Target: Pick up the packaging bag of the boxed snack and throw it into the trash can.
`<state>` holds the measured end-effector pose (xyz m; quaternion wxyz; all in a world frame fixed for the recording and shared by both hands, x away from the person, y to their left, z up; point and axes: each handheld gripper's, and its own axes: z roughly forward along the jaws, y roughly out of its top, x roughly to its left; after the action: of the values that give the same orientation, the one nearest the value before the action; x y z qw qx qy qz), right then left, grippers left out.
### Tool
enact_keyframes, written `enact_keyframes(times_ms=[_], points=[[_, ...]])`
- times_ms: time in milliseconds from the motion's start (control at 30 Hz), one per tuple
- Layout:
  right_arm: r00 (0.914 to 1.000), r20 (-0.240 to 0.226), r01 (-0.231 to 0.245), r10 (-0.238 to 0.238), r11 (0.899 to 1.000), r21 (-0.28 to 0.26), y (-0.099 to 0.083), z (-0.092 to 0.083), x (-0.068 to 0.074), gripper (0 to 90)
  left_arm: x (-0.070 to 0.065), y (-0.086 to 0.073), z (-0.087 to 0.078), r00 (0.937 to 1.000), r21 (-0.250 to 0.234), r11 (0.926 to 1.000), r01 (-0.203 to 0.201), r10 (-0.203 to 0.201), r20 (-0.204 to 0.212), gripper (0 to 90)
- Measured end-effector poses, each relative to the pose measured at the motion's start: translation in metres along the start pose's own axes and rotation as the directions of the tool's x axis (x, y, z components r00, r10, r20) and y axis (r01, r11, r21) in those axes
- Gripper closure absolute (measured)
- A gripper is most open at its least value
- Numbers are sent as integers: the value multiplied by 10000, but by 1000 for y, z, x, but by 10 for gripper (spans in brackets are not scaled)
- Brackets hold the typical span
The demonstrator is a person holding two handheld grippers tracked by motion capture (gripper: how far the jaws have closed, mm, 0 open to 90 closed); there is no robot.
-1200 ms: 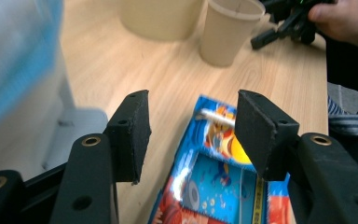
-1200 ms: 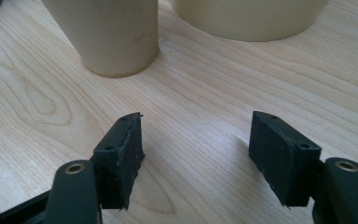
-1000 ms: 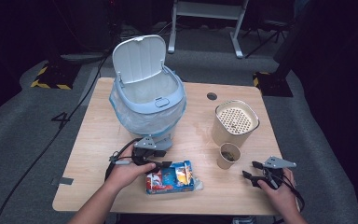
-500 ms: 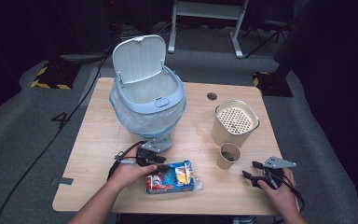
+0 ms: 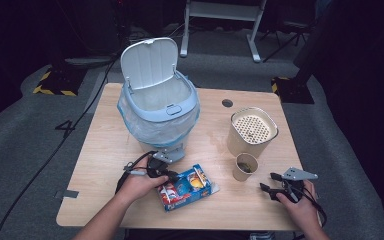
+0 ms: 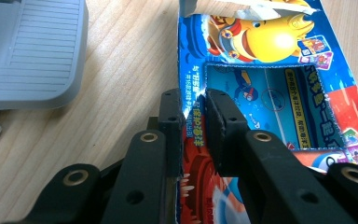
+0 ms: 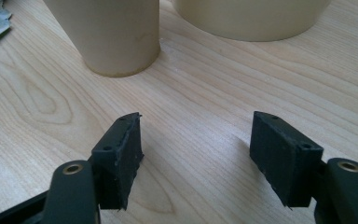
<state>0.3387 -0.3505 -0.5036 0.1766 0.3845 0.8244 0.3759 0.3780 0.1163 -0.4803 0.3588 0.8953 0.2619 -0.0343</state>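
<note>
At the table's near edge, left hand-held gripper (image 6: 193,122) newly closed onto the blue snack box (image 6: 279,93); right hand-held gripper (image 7: 196,154) unmoved, open.

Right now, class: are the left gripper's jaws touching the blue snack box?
Touching. In the left gripper view the left gripper has just been closing its jaws, and both pads now pinch the blue snack box by its torn edge.

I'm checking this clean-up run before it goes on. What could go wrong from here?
The left hand-held gripper, whose jaws have just been closing, pinches only the thin edge of the torn snack box; it may slip or tear when lifted. The paper cup stands close beside the box, so a swing could tip it.
</note>
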Motion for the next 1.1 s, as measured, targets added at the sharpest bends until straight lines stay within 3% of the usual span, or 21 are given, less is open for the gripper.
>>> enact_keyframes(times_ms=[200,300,467,567,700,733,767,800,867,900,967,1033,1067,1100], points=[[10000,-2,0,0,10000,4,0,0,0,346,-2,0,-2,9997,-111,9999,-118,116,-213,773],[10000,-3,0,0,10000,4,0,0,0,346,-4,0,-6,9999,-503,9987,11,-16,-113,774],[10000,-6,-1,1,10000,-1,0,0,0,346,-10,3,-18,9993,-1486,9889,-65,9,-380,773],[10000,-3,1,-1,10000,2,0,0,0,346,-15,7,-28,9980,-2282,9735,-173,30,-629,774],[10000,-2,4,-4,10000,0,0,0,0,346,-19,11,-40,9959,-2916,9559,-359,101,-896,773],[10000,-2,3,-3,10000,2,0,0,0,346,-20,13,-45,9948,-3148,9480,-463,151,-1007,773],[10000,-2,3,-3,10000,2,0,0,0,346,-20,13,-45,9948,-3148,9480,-463,151,-1007,773],[10000,-2,0,0,10000,4,0,0,0,346,-21,14,-47,9948,-3295,9430,-462,135,-1007,773],[10000,-5,-1,1,10000,0,0,0,0,346,-23,18,-54,9928,-3749,9250,-615,181,-1181,773],[10000,-3,2,-2,10000,4,0,0,0,346,-23,18,-54,9928,-3749,9250,-615,181,-1181,773],[10000,-5,1,-1,10000,1,0,0,0,346,-25,21,-60,9905,-4078,9099,-755,215,-1355,773],[10000,-2,3,-3,10000,3,0,0,0,346,-28,25,-66,9884,-4408,8930,-905,265,-1493,773],[10000,-7,-1,1,10000,1,0,0,0,346,-30,29,-73,9862,-4688,8771,-1051,311,-1628,773],[10000,-4,2,-2,10000,2,0,0,0,346,-30,29,-73,9862,-4688,8771,-1051,311,-1628,773]])
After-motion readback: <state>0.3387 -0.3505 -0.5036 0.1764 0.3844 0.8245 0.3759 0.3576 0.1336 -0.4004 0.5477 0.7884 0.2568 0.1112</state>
